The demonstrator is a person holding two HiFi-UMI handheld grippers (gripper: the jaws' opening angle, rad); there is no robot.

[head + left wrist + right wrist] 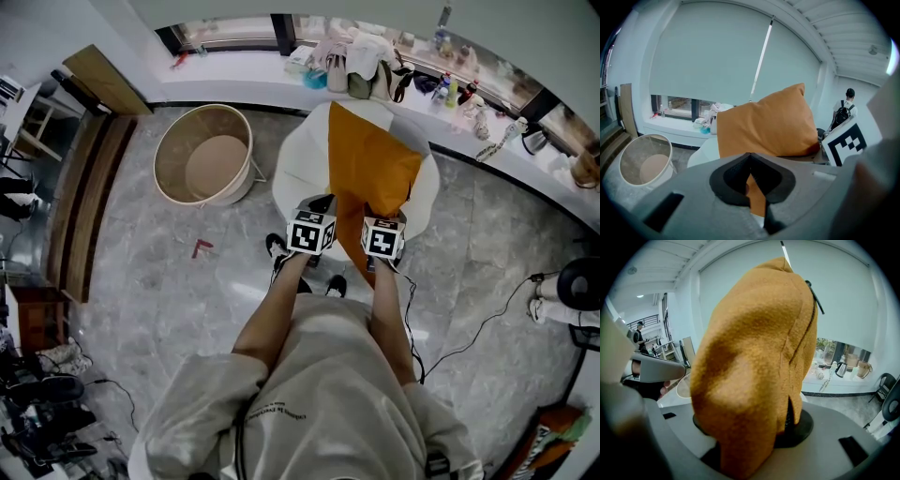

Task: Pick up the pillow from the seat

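Orange fabric fills both gripper views: the pillow (370, 169) stands on edge over the white seat (298, 164); whether it rests there cannot be told. The left gripper (322, 204) has its fingers (730, 180) pinched almost together on a thin lower corner. The right gripper (386, 214) has its fingers partly spread, clamped round the pillow's thick near edge. A round tub (202, 155) sits on the floor beside the seat.

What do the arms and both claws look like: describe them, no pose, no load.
Grey-bodied left claw and right claw have black padded jaws; each carries a white cube with black square markers. Forearms are bare below a loose off-white short-sleeved shirt.
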